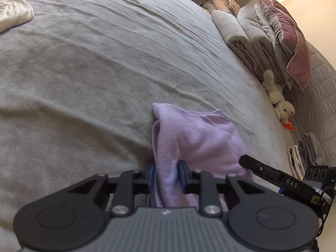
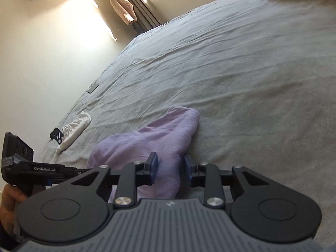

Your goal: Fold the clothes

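**Both grippers pinch the lilac garment at the near edge of the bed**

A lilac garment (image 1: pixel 195 138) lies bunched on the grey bed sheet (image 1: pixel 94 73), at the near side of the bed, with its far end tapering to a rounded tip that rests on the sheet.

In the left wrist view, the left gripper (image 1: pixel 167 176) has a thick fold of the lilac cloth between its blue pads (image 1: pixel 182 176); both pads press into the fabric, which bulges above and below them, so the fingers are closed on the garment. The gripped fold is the garment's left edge, where a ribbed hem shows. The right gripper's black finger reaches into the cloth from the right, just beside it.

In the right wrist view, the right gripper (image 2: pixel 170 167) holds the same garment's (image 2: pixel 159 134) near right part. The left pad is pressed against the cloth; the right pad touches its edge, and the fabric narrows between them, so these fingers are also clamped on the garment. The left gripper's body and the hand (image 2: pixel 9 199) holding it show at the left edge.

A white garment (image 2: pixel 75 126) lies well apart on the sheet to the left. Folded bedding (image 1: pixel 247 40), a pink pillow (image 1: pixel 294 48) and a plush toy (image 1: pixel 277 98) sit along the far right side.
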`<control>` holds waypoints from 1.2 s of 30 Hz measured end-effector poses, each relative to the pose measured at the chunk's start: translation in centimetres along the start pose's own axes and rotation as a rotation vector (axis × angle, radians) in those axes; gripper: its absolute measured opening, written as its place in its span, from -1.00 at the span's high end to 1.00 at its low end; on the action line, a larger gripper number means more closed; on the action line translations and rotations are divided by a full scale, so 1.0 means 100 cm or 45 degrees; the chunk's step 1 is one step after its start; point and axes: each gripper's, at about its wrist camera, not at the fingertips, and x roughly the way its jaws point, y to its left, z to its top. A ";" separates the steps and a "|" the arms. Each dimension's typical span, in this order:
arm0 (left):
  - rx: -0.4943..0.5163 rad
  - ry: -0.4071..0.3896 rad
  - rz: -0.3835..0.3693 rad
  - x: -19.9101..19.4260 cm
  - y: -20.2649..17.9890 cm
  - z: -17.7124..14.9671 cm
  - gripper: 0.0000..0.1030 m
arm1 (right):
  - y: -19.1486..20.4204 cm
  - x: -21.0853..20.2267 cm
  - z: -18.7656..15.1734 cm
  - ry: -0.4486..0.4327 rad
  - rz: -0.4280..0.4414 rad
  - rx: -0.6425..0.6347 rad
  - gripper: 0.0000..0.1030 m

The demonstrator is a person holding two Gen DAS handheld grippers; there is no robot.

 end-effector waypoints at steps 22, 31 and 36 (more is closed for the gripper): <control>-0.067 0.057 -0.030 0.002 0.003 0.000 0.44 | 0.089 -0.033 -0.037 -0.249 -0.340 -0.779 -0.20; -0.135 0.055 -0.084 -0.005 0.009 0.004 0.42 | 0.182 0.019 -0.127 -0.092 -0.058 -1.390 -0.19; -0.147 0.046 -0.082 -0.010 0.013 0.004 0.39 | 0.185 0.055 -0.129 -0.004 -0.212 -1.402 -0.07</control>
